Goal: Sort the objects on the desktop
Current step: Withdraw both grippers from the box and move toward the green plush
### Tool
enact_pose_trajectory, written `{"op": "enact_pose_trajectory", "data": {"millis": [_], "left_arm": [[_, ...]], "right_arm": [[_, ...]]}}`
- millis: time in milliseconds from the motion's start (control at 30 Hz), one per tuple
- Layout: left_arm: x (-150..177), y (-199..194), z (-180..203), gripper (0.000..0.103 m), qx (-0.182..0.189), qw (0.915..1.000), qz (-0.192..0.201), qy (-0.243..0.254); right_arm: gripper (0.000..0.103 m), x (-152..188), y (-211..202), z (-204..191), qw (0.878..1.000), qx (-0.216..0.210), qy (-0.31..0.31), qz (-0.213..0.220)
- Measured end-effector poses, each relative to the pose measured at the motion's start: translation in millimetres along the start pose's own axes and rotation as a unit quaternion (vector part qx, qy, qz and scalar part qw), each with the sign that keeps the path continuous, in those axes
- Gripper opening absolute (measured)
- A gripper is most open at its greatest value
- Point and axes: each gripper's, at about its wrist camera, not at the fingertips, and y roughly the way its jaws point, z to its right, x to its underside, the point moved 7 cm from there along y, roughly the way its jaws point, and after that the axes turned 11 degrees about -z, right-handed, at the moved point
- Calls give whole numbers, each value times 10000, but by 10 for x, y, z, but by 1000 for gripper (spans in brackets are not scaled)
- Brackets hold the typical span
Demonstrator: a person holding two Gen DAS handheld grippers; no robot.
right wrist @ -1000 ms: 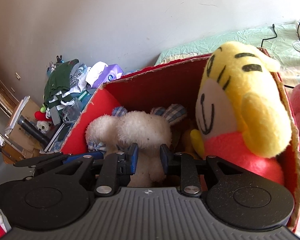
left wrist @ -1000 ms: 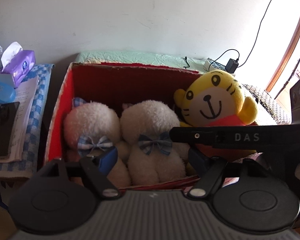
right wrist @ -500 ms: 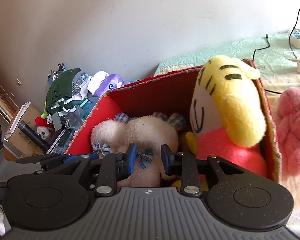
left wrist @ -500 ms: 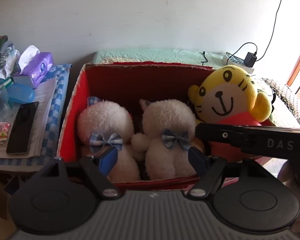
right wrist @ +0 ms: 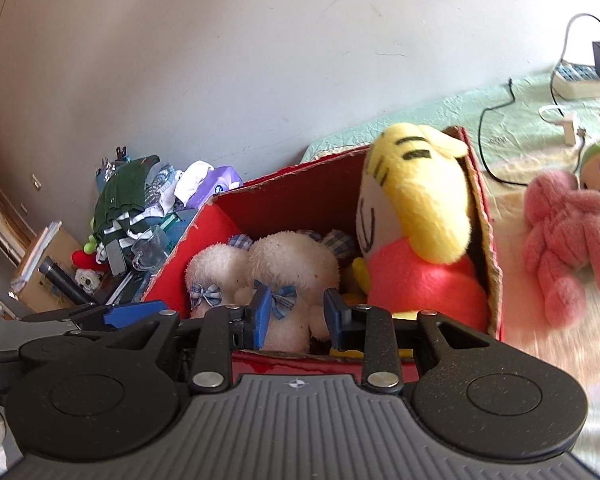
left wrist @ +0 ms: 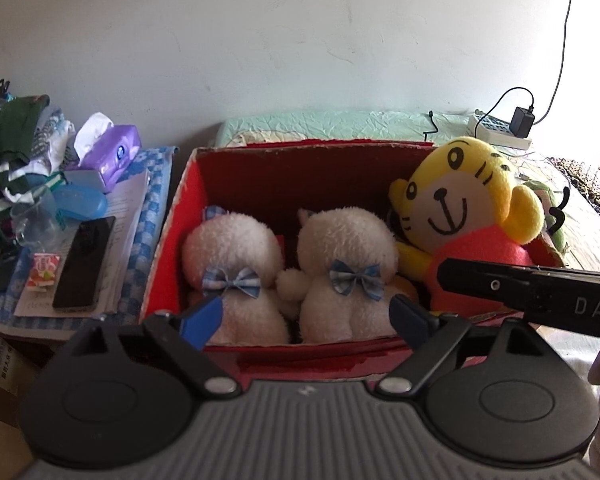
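Left wrist view: at far left a phone (left wrist: 85, 262) lies on papers, a purple tissue pack (left wrist: 112, 155) beyond it. The left gripper (left wrist: 306, 318) hangs with fingers spread wide and empty, near the red box (left wrist: 172, 232). Inside sit two white plush toys (left wrist: 236, 256) side by side, then a yellow tiger plush (left wrist: 460, 216) at the right. The right gripper (right wrist: 294, 314) is parted, empty; a pink plush (right wrist: 568, 236) lies outside, right.
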Motion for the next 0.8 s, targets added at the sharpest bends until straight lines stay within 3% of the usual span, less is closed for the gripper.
{"op": "enact_pose_trajectory", "data": {"millis": [800], "left_arm": [[27, -9, 58, 95, -383, 9989, -24, -273]], "right_arm": [[30, 147, -84, -2, 9990, 78, -263, 343]]}}
